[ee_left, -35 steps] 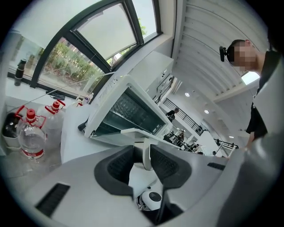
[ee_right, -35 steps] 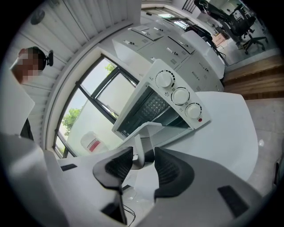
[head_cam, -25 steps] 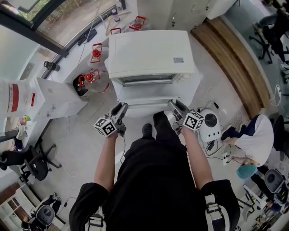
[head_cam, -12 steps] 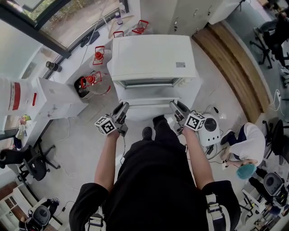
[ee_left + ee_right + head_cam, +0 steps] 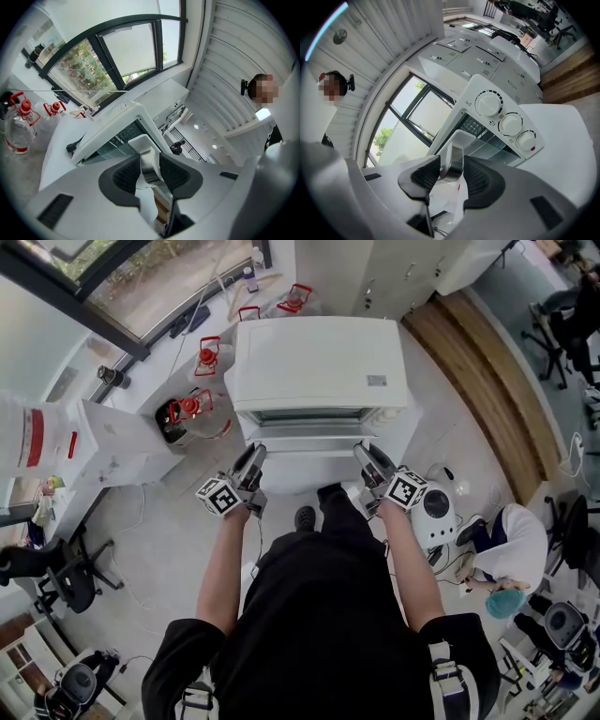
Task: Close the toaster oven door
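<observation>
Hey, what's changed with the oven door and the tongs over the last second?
Both tongs, left tongs and right tongs, moved in toward the oven, carrying the handle with them, so the door swung further toward shut. Nothing was taken hold of or let go. Unchanged: both stay clamped on the handle, and the door is not yet closed.

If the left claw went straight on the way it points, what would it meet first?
The door handle: its metal bar already sits between the jaws of the left claw. Just past it lies probably the glass door, though depth there is hard to judge.
</observation>
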A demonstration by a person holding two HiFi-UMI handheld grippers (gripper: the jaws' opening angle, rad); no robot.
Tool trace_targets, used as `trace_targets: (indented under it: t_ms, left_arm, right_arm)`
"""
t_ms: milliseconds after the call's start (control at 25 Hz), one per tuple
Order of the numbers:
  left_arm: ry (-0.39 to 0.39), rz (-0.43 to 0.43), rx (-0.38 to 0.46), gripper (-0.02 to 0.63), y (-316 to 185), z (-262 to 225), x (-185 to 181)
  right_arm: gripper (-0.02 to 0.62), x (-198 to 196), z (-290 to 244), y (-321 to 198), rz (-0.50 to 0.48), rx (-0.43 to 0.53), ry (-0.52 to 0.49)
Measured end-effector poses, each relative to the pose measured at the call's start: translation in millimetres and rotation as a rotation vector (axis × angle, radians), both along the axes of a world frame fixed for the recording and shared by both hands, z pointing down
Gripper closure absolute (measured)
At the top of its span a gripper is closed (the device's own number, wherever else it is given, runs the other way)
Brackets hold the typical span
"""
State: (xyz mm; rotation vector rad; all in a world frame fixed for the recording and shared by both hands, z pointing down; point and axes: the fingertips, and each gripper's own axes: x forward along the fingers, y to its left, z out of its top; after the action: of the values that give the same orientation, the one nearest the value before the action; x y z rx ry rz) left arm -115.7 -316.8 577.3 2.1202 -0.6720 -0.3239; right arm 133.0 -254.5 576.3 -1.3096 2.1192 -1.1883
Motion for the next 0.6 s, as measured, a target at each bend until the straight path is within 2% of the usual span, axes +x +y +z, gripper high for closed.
trace_targets:
  t_ms: [600]
  left_arm:
    - [0.114,-0.061,-0.036,0.459,-29.3,-15.4,4.2]
  right_arm:
    - [0.422,8.8,-12.5,-28.7,0.027,0.046,-0.074]
